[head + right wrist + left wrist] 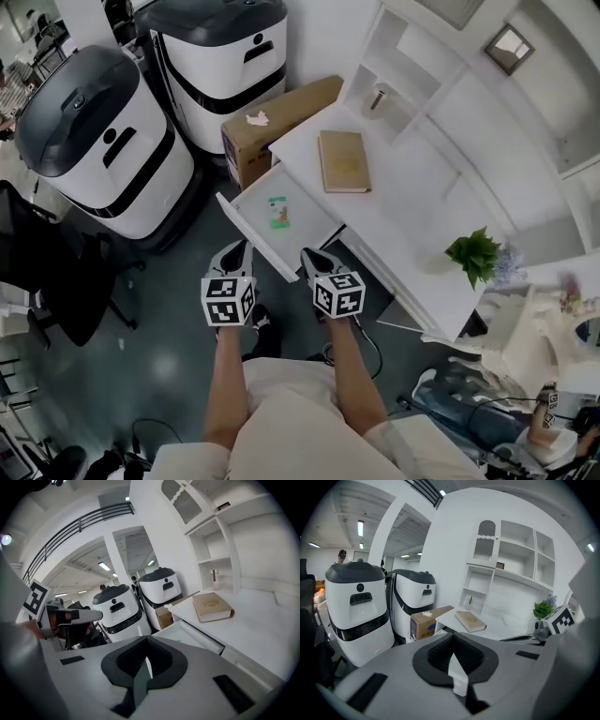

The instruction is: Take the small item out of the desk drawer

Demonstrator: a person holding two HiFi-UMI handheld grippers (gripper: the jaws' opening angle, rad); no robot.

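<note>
Drawer (pixel 305 225) open, small item (pixel 278 212) inside.

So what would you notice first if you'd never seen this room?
Probably the two big white and black machines standing on the floor at the left, beside a cardboard box. Then the white desk with its drawer pulled open, a small green item lying inside, and a tan book on top.

The small item (pixel 277 212) lies in the drawer (pixel 307 223), book (pixel 343 160) on desk (pixel 403 202).
</note>
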